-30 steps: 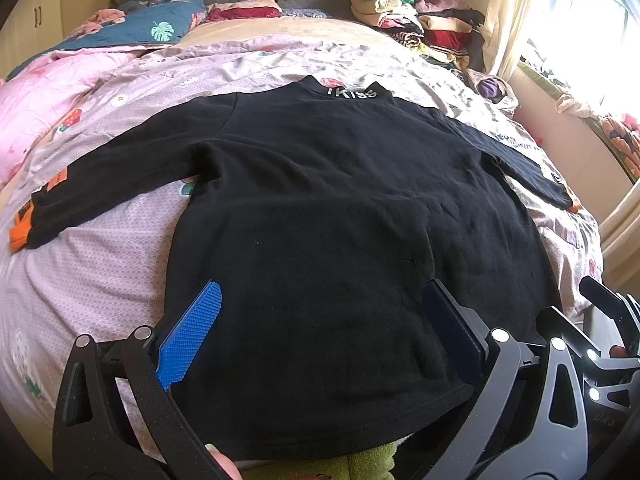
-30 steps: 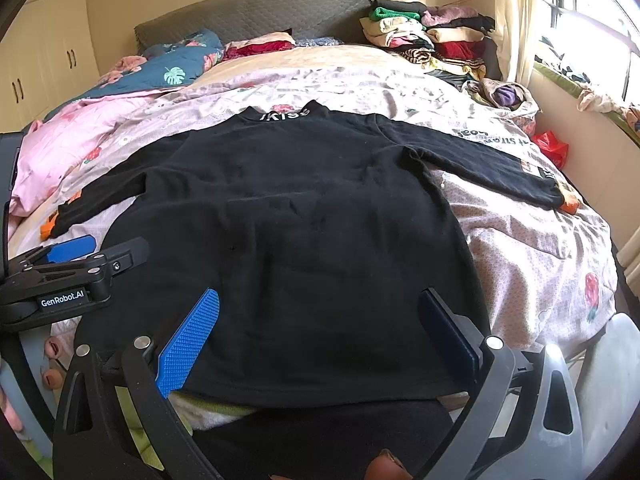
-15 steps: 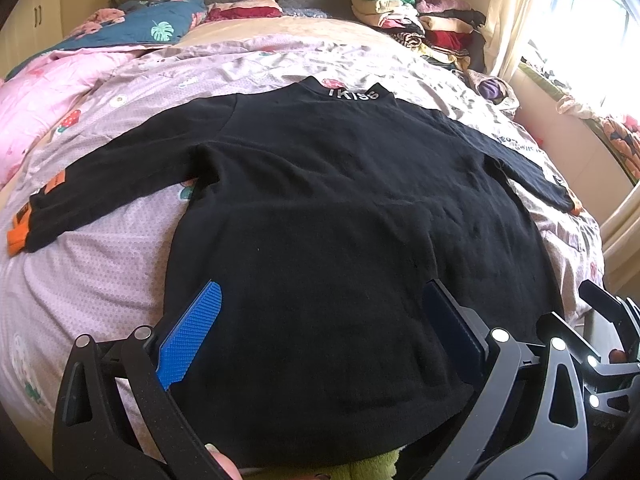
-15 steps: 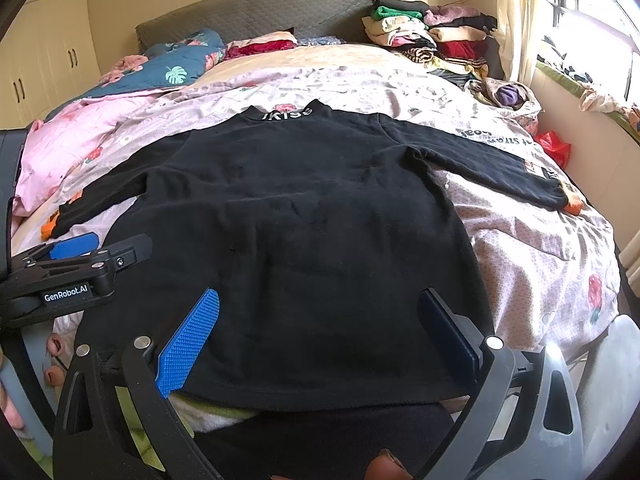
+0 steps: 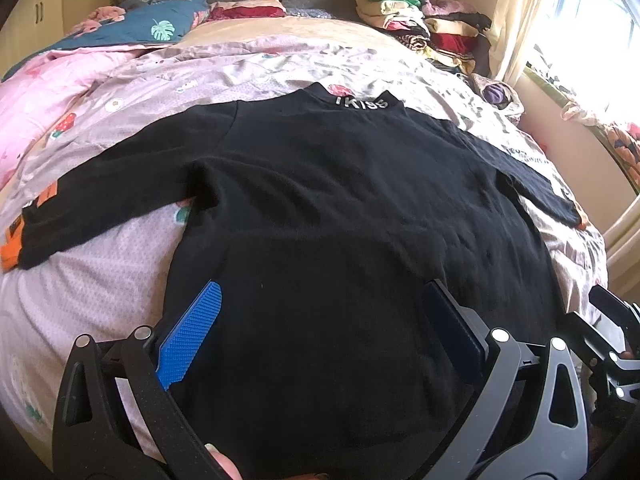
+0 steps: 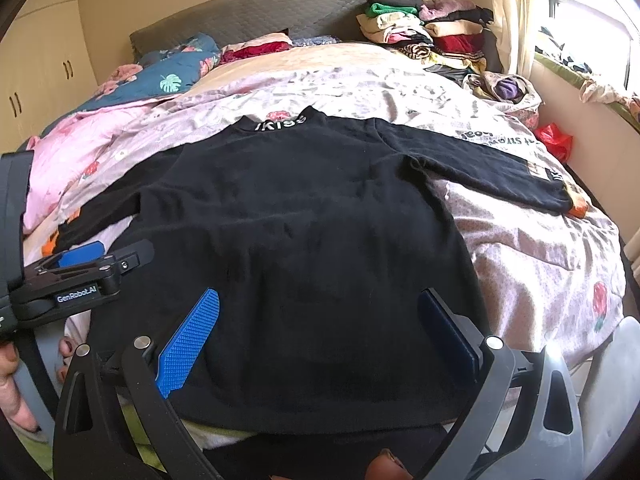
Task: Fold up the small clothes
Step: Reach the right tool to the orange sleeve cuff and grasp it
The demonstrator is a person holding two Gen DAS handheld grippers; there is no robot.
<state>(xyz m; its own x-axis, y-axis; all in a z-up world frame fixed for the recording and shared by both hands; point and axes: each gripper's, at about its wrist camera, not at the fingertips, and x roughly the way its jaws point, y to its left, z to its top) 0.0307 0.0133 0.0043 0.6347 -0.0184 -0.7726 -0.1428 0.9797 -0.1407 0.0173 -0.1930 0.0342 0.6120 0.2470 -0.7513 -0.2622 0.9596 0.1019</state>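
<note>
A black long-sleeved top lies flat on the bed, collar with white lettering at the far end, both sleeves spread out sideways with orange cuffs. My left gripper hovers open over the hem's left half, nothing between its blue pads. My right gripper stands open above the hem's right half, also empty. In the right wrist view the left gripper shows at the left edge, held by a hand.
Pink floral bedding covers the bed. A stack of folded clothes sits at the far right by the headboard. A window with a curtain runs along the right; a red bag lies beside the bed.
Both grippers have drifted slightly forward over the hem. The top has not moved and both grippers stay open.
</note>
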